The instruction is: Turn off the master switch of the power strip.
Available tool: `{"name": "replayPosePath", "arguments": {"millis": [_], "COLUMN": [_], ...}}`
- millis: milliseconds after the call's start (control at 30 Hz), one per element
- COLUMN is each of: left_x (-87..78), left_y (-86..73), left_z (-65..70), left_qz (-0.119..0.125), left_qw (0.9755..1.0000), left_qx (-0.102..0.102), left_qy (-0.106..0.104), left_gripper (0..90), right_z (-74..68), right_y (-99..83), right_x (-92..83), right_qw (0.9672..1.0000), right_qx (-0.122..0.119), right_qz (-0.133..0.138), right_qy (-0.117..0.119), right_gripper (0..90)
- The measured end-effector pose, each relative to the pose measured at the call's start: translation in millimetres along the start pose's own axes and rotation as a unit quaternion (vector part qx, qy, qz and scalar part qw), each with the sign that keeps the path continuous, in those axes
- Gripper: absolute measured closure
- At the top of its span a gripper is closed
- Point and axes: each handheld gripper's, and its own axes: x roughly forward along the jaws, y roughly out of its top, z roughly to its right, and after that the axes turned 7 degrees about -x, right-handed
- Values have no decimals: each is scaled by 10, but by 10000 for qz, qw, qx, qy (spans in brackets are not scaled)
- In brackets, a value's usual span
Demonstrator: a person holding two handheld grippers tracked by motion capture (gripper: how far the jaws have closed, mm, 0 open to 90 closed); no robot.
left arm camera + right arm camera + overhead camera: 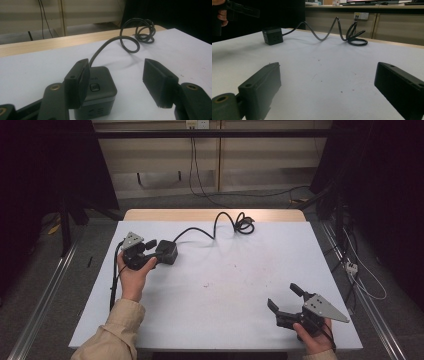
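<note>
Nearest to us, the right gripper (283, 301) sits low at the near edge of the table (250, 270), its jaws spread wide with nothing between them. From its own view the bare white surface runs out ahead, and the black cube socket (272, 35) lies well off, ahead and to the left of that tool.

Farther out, our left gripper (161, 251) is at the cube (168, 252). Its jaws stand apart around the thing: in the left gripper view one jaw lies against the cube's left side (100, 92), while the other jaw stands clear to the right with bare table showing between it and the cube. We judge no grip is made yet; the pads do not press from both sides.

The cube is roughly as wide as it is long, so the axis that matters is its cable (220, 222), which leaves the far face and runs straight away from the left tool, ending in loose coils (143, 31) near the table's far edge. The left hand (132, 272) is plainly the nearer one. We reckon the coming move only needs the jaws to close across the cube's two side faces, crosswise to the cable.
</note>
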Motion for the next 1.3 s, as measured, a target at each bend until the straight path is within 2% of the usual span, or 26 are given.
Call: {"name": "replayPosePath", "arguments": {"millis": [333, 533, 1300], "left_x": [10, 32, 66], "left_y": [-7, -20, -29], "left_z": [-38, -46, -152], "left_qz": [-69, -115, -215], "left_qw": [9999, 9999, 9996], "left_qx": [-25, -14, -95], "left_qy": [84, 100, 170], "left_gripper": [453, 526, 661], "right_z": [0, -3, -9], "right_y": [0, 2, 5], "right_x": [-1, -1, 0], "right_qw": [10000, 10000, 10000], "right_qx": [7, -3, -23], "right_qz": [-2, 2, 5], "right_qy": [5, 0, 12], "right_gripper": [62, 63, 64]}}
